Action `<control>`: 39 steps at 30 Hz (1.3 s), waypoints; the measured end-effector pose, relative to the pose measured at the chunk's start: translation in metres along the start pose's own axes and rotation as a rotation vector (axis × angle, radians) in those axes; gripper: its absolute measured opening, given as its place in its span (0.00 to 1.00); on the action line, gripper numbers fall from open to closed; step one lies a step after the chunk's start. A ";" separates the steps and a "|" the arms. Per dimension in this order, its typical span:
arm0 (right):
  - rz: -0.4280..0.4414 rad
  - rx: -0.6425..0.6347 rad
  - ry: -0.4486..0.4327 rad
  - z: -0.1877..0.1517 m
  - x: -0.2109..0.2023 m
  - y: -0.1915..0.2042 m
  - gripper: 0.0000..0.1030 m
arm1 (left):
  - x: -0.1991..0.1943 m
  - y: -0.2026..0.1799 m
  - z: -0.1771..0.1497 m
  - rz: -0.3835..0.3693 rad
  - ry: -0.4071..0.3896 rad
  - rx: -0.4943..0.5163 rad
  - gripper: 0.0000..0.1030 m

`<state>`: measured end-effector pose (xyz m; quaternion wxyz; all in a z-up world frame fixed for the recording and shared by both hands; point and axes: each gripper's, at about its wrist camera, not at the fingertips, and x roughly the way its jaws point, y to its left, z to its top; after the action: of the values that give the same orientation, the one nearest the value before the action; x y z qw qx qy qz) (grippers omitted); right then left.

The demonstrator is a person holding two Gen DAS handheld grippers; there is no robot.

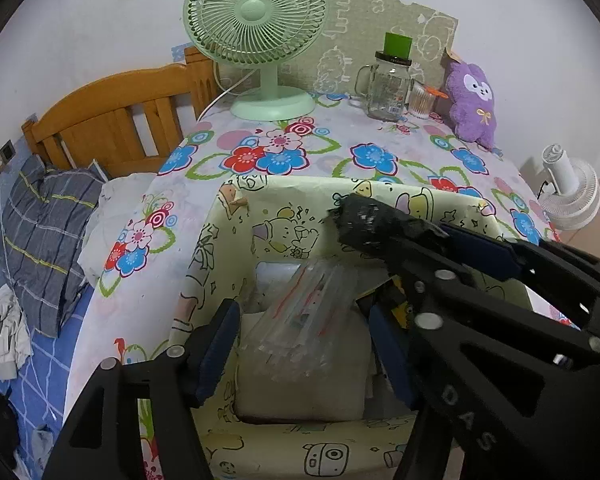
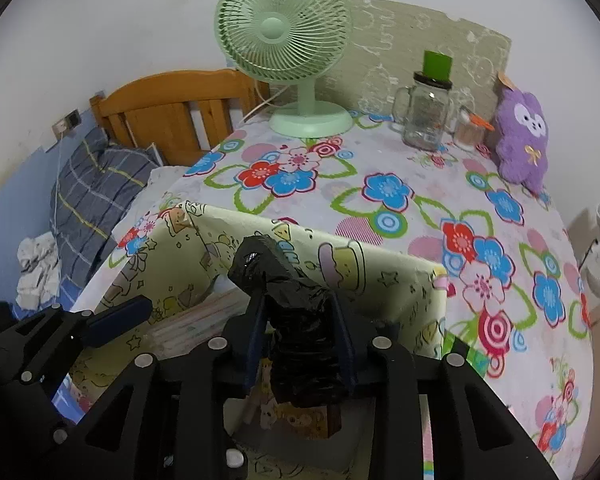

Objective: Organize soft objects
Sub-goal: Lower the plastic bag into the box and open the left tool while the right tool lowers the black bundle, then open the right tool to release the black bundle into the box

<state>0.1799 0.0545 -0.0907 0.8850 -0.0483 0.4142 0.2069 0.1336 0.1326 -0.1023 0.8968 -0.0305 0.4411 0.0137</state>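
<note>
A pale yellow cartoon-print fabric box (image 1: 236,240) (image 2: 204,240) stands at the near edge of the flowered table. It holds a bundle of clear plastic bags (image 1: 300,320) on a white packet. My right gripper (image 2: 300,328) is shut on a roll of black plastic bags (image 2: 296,320), held over the box; the roll also shows in the left wrist view (image 1: 376,224). My left gripper (image 1: 304,352) is open over the box, empty. A purple plush toy (image 1: 472,104) (image 2: 524,140) leans against the wall at the table's far right.
A green desk fan (image 1: 256,32) (image 2: 288,40), a glass jar mug with green lid (image 1: 388,88) (image 2: 424,116) and a cotton-swab cup (image 1: 422,100) stand at the table's back. A wooden bed with grey plaid pillow (image 1: 48,232) lies left. A white fan (image 1: 568,196) stands right.
</note>
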 end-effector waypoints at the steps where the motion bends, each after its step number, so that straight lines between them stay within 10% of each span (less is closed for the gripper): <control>1: -0.003 -0.011 -0.002 0.001 0.001 0.001 0.43 | 0.000 0.000 0.000 -0.002 -0.002 0.002 0.71; 4: -0.011 -0.031 -0.007 0.003 0.003 0.002 0.63 | -0.001 -0.004 0.000 -0.009 -0.009 0.013 0.74; 18: -0.056 -0.017 -0.047 0.000 -0.015 -0.013 0.83 | -0.010 -0.019 0.002 -0.018 -0.027 0.030 0.85; 39: -0.070 0.038 -0.117 -0.008 -0.061 -0.037 0.85 | -0.044 -0.048 0.002 0.008 -0.124 0.021 0.87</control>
<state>0.1541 -0.0010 -0.0535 0.9151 -0.0339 0.3639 0.1705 0.1111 0.0846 -0.0646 0.9227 -0.0181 0.3847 0.0146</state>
